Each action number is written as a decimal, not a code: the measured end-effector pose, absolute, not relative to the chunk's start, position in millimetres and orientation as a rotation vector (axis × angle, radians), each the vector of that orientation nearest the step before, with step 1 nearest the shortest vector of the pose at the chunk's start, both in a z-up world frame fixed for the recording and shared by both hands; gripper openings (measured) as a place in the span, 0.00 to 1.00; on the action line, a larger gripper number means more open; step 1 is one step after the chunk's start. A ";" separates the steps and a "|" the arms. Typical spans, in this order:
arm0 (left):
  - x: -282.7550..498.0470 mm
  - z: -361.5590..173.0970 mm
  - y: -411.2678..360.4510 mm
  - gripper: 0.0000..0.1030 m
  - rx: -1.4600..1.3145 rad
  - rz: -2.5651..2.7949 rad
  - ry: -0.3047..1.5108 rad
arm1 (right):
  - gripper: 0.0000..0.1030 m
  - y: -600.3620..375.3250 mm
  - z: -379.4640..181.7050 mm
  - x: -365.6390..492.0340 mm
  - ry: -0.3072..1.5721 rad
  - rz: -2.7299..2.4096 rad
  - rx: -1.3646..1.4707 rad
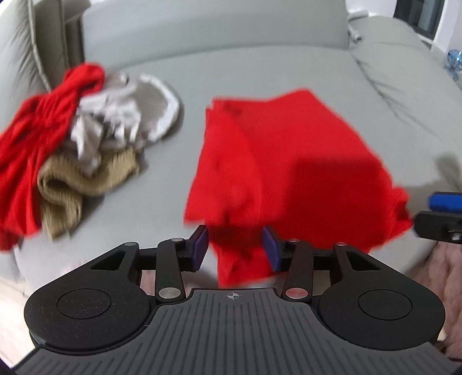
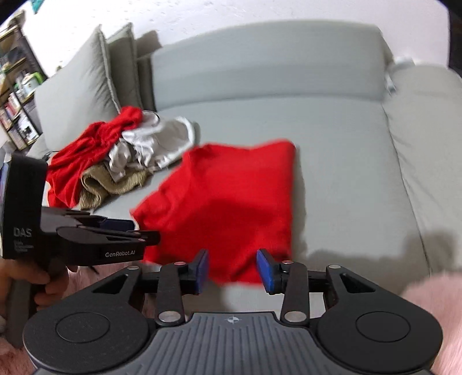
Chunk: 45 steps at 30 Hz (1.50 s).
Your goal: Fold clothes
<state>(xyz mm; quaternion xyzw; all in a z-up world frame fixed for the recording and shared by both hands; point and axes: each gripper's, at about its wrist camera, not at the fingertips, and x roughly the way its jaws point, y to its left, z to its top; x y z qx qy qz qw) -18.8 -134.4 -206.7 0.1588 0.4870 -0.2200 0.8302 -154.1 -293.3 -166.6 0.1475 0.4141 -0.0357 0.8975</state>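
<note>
Left tool point(image 1: 235, 248): jaws apart, astride red garment's point(image 1: 277, 161) near edge, not clamped | right tool point(image 2: 232, 269): jaws apart at same edge, gripping nothing | garment spread on grey sofa seat point(image 2: 332, 150) | crumpled clothes pile point(image 1: 72, 144) at its left

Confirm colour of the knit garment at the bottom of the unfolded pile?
Tan/khaki ribbed knit garment; clearest in the left wrist view.

This is a home living room. A wide grey sofa point(image 2: 332, 161) fills the view, with two cushions point(image 2: 86, 86) propped at its left end. Beyond that end stands a shelf point(image 2: 14, 86) crowded with books and jars. Loose clothes point(image 2: 115, 161) lie heaped on the sofa seat near the cushions, and a white wall point(image 2: 202, 14) rises behind the sofa.
</note>
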 end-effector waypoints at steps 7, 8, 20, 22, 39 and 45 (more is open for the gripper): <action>-32.3 -188.4 -122.0 0.56 0.311 -0.449 0.895 | 0.43 -293.4 -158.3 -165.1 0.825 -0.147 0.372; -33.6 -187.7 -122.4 0.57 0.314 -0.449 0.889 | 0.43 -293.6 -157.1 -165.0 0.818 -0.150 0.377; -44.5 -181.0 -123.7 0.64 0.337 -0.430 0.823 | 0.43 -288.8 -161.4 -163.7 0.828 -0.135 0.374; -42.9 -180.6 -121.7 0.65 0.324 -0.422 0.830 | 0.43 -288.6 -161.2 -163.6 0.826 -0.135 0.373; -42.2 -180.3 -121.5 0.65 0.323 -0.402 0.836 | 0.44 -291.7 -165.5 -163.2 0.817 -0.122 0.402; -43.5 -179.6 -123.5 0.65 0.336 -0.405 0.829 | 0.44 -292.8 -164.4 -163.3 0.807 -0.117 0.408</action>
